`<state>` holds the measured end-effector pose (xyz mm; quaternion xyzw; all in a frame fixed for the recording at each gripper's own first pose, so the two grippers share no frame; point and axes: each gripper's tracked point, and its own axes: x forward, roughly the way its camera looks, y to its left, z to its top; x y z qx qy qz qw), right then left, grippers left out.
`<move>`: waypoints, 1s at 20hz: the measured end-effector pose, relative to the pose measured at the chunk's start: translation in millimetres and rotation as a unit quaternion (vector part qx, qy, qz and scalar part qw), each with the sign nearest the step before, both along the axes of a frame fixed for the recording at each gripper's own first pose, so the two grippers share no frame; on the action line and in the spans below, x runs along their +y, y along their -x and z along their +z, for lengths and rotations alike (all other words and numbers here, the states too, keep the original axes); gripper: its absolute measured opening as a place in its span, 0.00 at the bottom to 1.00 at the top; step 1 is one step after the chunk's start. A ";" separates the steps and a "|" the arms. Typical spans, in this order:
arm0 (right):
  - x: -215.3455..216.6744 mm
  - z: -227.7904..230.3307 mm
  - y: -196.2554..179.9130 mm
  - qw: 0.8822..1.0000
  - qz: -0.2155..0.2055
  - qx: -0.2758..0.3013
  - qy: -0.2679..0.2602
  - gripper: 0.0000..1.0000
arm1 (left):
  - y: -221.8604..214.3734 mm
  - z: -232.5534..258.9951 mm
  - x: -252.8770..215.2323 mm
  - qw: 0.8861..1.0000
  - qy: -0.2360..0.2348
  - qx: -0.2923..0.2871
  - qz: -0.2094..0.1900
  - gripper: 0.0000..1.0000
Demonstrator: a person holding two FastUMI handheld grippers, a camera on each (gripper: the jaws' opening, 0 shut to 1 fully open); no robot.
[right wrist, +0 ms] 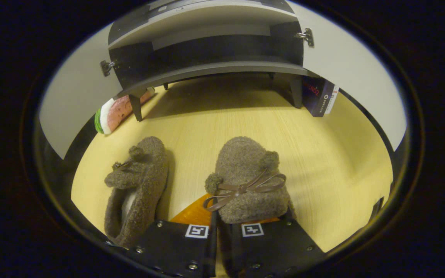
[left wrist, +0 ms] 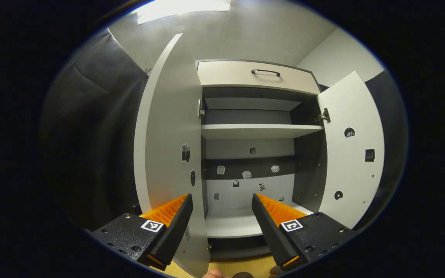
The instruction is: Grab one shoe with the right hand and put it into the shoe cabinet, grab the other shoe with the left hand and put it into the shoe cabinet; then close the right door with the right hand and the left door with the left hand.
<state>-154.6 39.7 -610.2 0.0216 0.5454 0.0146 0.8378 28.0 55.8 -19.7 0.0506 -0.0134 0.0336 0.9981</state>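
Observation:
Two brown fuzzy shoes lie on the wooden floor [right wrist: 330, 154] in front of the shoe cabinet [right wrist: 207, 69]. My right gripper [right wrist: 216, 216] has its fingers drawn close together on the wall of the right-hand shoe [right wrist: 245, 173], the one with a bow; one finger is hidden by it. The other shoe [right wrist: 141, 181] lies free just to the left. In the left gripper view, my left gripper [left wrist: 222, 204] is open and holds nothing, raised in front of the cabinet's shelves [left wrist: 257, 131]. The left door [left wrist: 168, 135] and the right door [left wrist: 352, 154] both stand open.
A drawer with a dark handle [left wrist: 265, 72] tops the cabinet. A watermelon-slice toy [right wrist: 114, 112] lies by the cabinet's left leg. A dark box [right wrist: 319, 96] leans by its right leg. The lower shelf [left wrist: 230, 226] is bare.

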 end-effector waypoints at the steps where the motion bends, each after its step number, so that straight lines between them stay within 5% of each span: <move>1: 0.8 6.9 -0.3 1.000 -0.005 -0.005 0.003 0.10 | 0.0 -0.3 0.1 1.000 -0.001 0.000 0.000 0.95; 2: 0.1 -0.4 -1.1 1.000 -0.002 0.005 0.003 0.02 | -0.1 -0.2 -0.1 1.000 0.000 0.001 -0.001 0.95; 12: -7.4 104.1 -68.7 0.995 0.013 -0.102 0.002 0.01 | 0.4 2.5 0.1 1.000 0.006 -0.009 -0.003 0.94; 20: -1.8 266.8 -217.7 0.958 0.018 -0.286 0.014 0.01 | 0.4 4.5 1.3 1.000 0.013 -0.015 -0.006 0.94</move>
